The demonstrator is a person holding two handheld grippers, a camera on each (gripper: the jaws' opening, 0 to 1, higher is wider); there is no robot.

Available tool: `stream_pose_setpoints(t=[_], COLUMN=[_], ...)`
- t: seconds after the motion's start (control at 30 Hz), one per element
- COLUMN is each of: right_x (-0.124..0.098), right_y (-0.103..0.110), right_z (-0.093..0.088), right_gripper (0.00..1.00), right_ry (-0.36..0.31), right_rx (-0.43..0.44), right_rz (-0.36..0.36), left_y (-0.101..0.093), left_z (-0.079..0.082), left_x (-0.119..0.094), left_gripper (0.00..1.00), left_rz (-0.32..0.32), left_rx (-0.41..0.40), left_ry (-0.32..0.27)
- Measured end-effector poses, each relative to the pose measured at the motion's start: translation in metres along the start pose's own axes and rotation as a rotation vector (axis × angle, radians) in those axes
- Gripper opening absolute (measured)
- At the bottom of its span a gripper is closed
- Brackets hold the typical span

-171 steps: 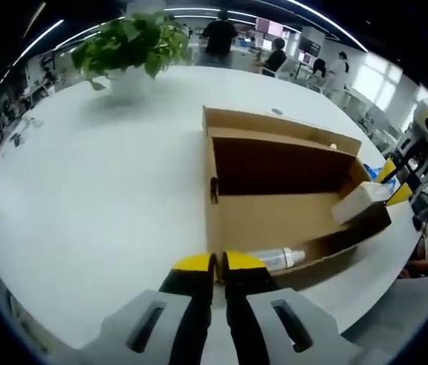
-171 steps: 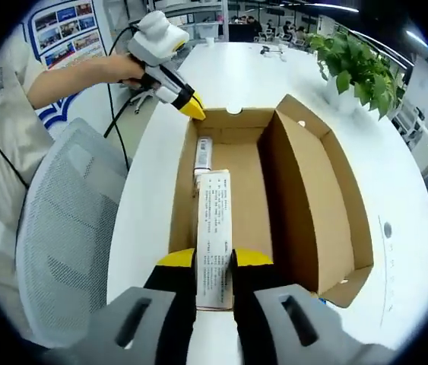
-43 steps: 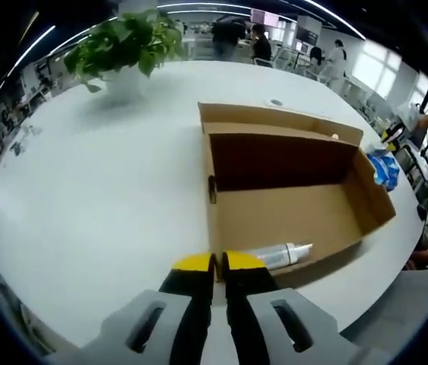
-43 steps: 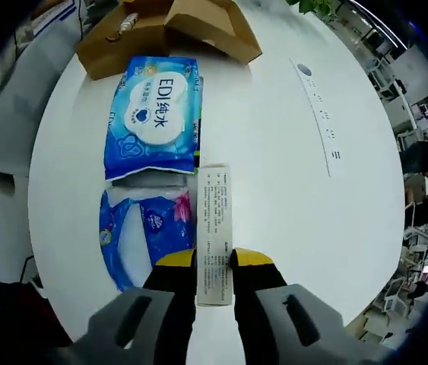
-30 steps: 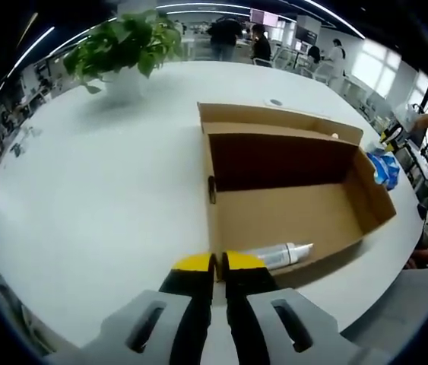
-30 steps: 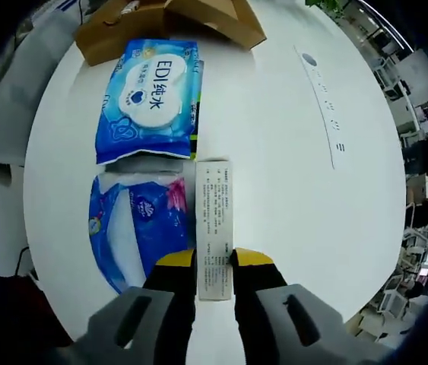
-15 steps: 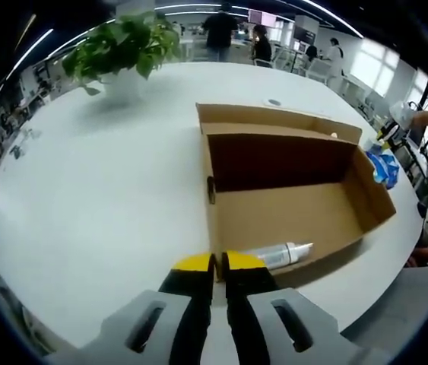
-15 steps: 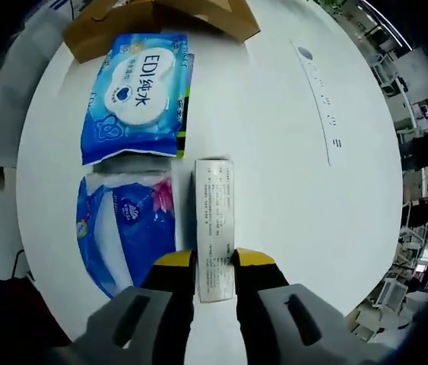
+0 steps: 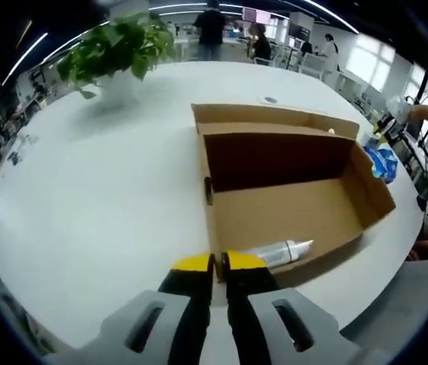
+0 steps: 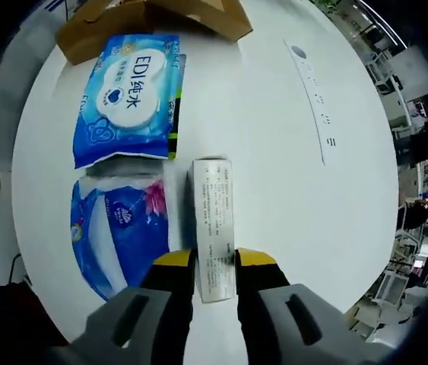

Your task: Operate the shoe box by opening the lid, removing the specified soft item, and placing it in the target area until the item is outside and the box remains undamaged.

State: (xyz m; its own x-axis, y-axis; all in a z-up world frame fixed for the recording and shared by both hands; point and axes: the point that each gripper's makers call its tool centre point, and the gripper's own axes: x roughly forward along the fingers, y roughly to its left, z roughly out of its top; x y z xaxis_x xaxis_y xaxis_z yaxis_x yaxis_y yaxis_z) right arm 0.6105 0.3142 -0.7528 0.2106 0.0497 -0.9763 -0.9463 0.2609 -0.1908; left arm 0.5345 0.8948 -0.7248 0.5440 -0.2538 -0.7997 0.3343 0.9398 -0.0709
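Note:
The open cardboard shoe box point(image 9: 290, 205) sits on the white table with its lid standing upright behind it. A white bottle point(image 9: 278, 252) lies inside against the near wall. My left gripper point(image 9: 217, 262) is shut and holds nothing, just in front of the box's near wall. My right gripper point(image 10: 214, 260) is shut on a long white carton point(image 10: 214, 224), held low over the table just right of a blue tissue pack point(image 10: 115, 228). A blue "EDI" wipes pack point(image 10: 128, 99) lies beyond that, toward the shoe box corner point(image 10: 149, 19).
A potted green plant point(image 9: 115, 49) stands at the far left of the table. The table edge point(image 9: 396, 251) runs close to the box's right end, where the blue packs point(image 9: 385, 158) lie. People stand in the room behind. A grey strip point(image 10: 309, 84) marks the tabletop.
The right gripper and its white carton have come lower and closer to the table beside the blue packs. The left gripper is still shut, in front of the box.

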Motion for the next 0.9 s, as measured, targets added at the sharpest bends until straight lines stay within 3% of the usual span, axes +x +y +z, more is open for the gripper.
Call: stream_pose_setpoints(t=[0.27,0.4,0.73,0.9], right_x=[-0.014,-0.024,-0.052,-0.067], right_y=[0.005,0.010,0.019,0.030], right_z=[0.002,0.003,0.012,0.020], right_gripper=[0.26,0.30,0.42,0.47], right_ry=[-0.016,-0.034,-0.154,-0.236], right_rx=[-0.013,-0.009,0.138,0.232], right_rz=[-0.035,-0.066,-0.179,-0.221], left_y=[-0.003,-0.009,-0.015,-0.032], left_z=[0.004,0.009,0.027,0.041], left_x=[0.000,-0.002,-0.007,-0.010], left_gripper=[0.05,0.13,0.21,0.28], left_rz=[-0.014,-0.040,-0.070,-0.167], left_rx=[0.104,0.177,0.301,0.295], left_ry=[0.014,0.014,0.001,-0.028])
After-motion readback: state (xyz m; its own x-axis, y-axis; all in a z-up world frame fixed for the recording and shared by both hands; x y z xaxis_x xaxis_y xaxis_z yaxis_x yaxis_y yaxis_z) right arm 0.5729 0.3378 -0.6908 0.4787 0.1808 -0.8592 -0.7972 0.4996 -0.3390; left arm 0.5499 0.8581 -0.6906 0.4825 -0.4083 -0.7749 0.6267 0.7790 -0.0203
